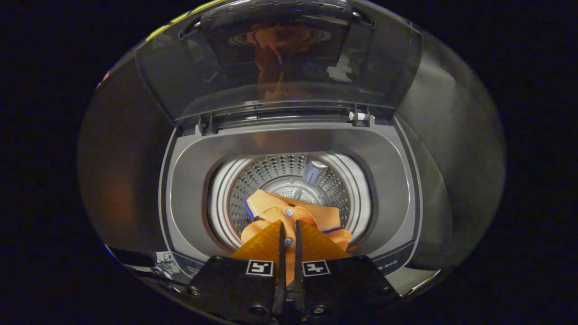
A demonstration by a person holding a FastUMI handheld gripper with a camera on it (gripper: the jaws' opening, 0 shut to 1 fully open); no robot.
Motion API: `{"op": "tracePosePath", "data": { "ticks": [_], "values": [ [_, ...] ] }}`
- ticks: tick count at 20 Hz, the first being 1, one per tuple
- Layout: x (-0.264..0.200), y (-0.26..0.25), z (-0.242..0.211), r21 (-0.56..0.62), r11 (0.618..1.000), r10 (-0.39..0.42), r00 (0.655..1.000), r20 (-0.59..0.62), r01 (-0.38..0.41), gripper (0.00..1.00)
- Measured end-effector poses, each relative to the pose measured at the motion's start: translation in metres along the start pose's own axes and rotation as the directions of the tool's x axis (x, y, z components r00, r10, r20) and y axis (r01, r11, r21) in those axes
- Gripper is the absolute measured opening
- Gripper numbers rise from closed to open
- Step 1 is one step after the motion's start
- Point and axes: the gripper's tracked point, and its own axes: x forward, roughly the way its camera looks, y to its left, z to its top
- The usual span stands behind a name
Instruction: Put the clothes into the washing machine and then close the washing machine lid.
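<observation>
Gripper (289,230) clamps orange shirt (289,212) — hanging over drum (289,180).

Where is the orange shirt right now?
The orange shirt hangs over the open washer's drum, pinched between the gripper jaws, which are nearly closed on it. The raised lid stands beyond it.

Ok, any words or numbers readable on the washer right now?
None can be read.
Front panel: small print, too blurred.
Corner sticker: too small.
Lid: pale patch, no clear text.
Gripper, shut on the orange shirt over the drum: square markers, no words.
</observation>
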Motion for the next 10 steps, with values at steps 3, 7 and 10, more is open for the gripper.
{"op": "tracePosePath", "data": {
  "ticks": [3,7,10],
  "values": [
    [-0.0015,0.0008,-0.0001,0.002,1.000,0.008,1.000,0.002,-0.008,0.14],
    [-0.0039,0.0079,-0.0020,-0.021,0.999,0.035,0.999,0.014,-0.034,0.38],
    [-0.0077,0.0052,0.0004,-0.042,0.999,0.007,0.999,0.053,-0.004,0.53]
  ]
}}
